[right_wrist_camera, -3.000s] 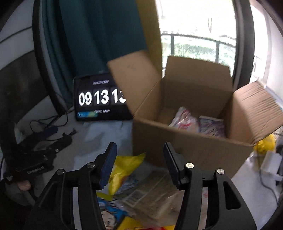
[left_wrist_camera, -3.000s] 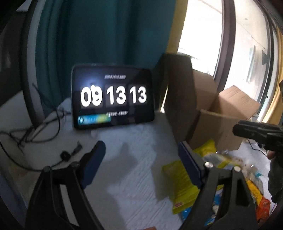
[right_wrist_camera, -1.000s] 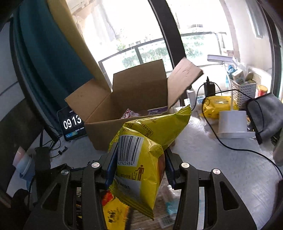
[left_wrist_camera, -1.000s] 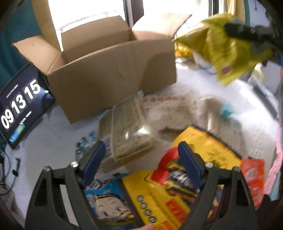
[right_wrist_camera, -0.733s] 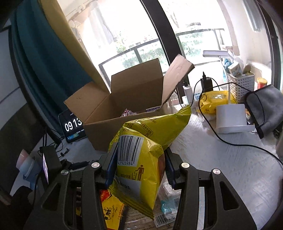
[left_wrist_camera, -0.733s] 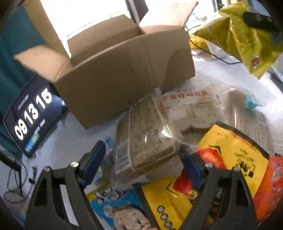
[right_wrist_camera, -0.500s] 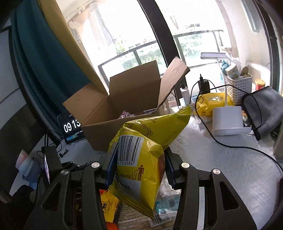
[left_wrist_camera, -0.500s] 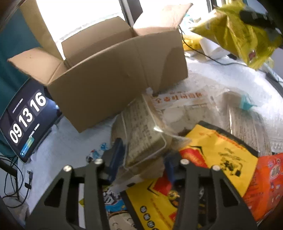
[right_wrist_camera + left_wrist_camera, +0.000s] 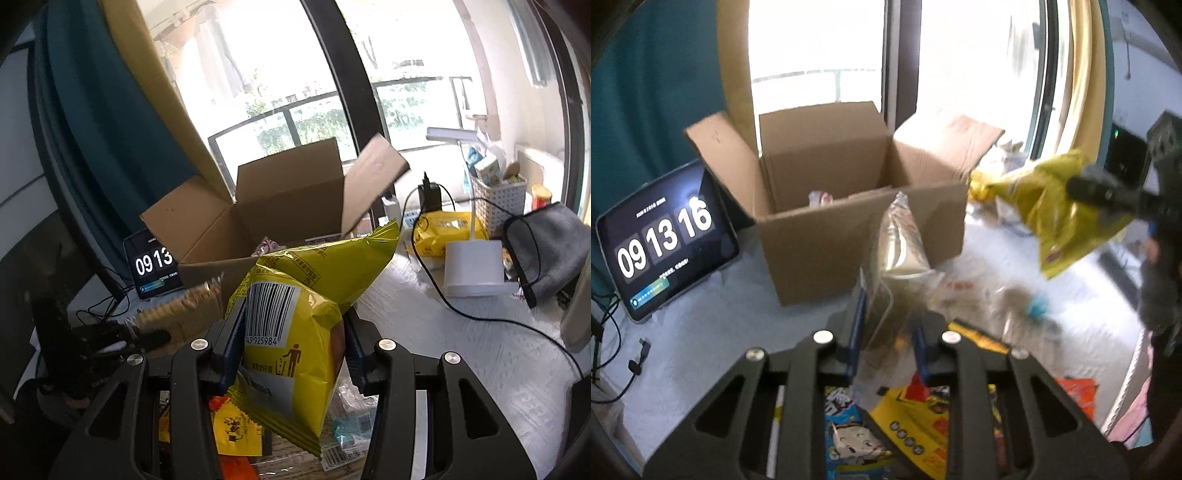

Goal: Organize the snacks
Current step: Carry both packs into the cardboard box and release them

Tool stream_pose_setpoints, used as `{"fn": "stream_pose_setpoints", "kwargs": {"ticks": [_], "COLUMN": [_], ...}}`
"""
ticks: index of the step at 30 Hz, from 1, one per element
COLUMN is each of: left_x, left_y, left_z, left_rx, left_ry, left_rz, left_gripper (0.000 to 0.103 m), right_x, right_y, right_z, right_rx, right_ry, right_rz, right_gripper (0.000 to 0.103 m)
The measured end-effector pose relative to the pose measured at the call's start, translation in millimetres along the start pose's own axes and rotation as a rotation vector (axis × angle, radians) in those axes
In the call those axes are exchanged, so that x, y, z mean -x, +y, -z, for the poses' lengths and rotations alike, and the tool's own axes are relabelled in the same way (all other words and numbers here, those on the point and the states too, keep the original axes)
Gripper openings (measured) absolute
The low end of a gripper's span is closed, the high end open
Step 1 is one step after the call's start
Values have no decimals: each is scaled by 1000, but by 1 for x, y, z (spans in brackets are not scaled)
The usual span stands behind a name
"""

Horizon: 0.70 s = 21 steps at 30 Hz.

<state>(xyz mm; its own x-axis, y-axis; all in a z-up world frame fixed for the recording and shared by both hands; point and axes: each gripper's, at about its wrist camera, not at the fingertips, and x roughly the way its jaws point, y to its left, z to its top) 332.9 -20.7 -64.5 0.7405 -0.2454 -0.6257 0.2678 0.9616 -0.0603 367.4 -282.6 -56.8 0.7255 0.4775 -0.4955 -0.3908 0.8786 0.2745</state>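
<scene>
Task early: few snacks seen inside box [image 9: 827, 192]. Clear cracker pack [image 9: 901, 251] pinched by left gripper [image 9: 886, 339], yellow bag [image 9: 295, 314] by right gripper [image 9: 293, 343], both short of box. Several packets [image 9: 908, 417] left on table [image 9: 713, 332].

My left gripper [image 9: 888, 341] and right gripper [image 9: 293, 345] share black triangular-cutout frames, silver screws behind blue-padded fingers [image 9: 232, 341]; beside them, possibly a grey fuzzy sleeve [image 9: 1158, 291].
</scene>
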Motion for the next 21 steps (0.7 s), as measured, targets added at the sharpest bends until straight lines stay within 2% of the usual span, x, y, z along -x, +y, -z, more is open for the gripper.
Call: {"fn": "stream_pose_setpoints", "kwargs": {"ticks": [9, 21], "left_x": [45, 72], "left_y": [25, 59], "left_z": [-30, -76], "left_rx": [74, 94], "left_ry": [-124, -269], "left_rz": [35, -39], "left_gripper": [24, 24], "right_x": [11, 4], "right_y": [28, 54], "right_z": [-18, -53], "right_rx": [59, 130], "right_ry": [-43, -77], "right_rz": [2, 11], "right_gripper": [50, 50]}}
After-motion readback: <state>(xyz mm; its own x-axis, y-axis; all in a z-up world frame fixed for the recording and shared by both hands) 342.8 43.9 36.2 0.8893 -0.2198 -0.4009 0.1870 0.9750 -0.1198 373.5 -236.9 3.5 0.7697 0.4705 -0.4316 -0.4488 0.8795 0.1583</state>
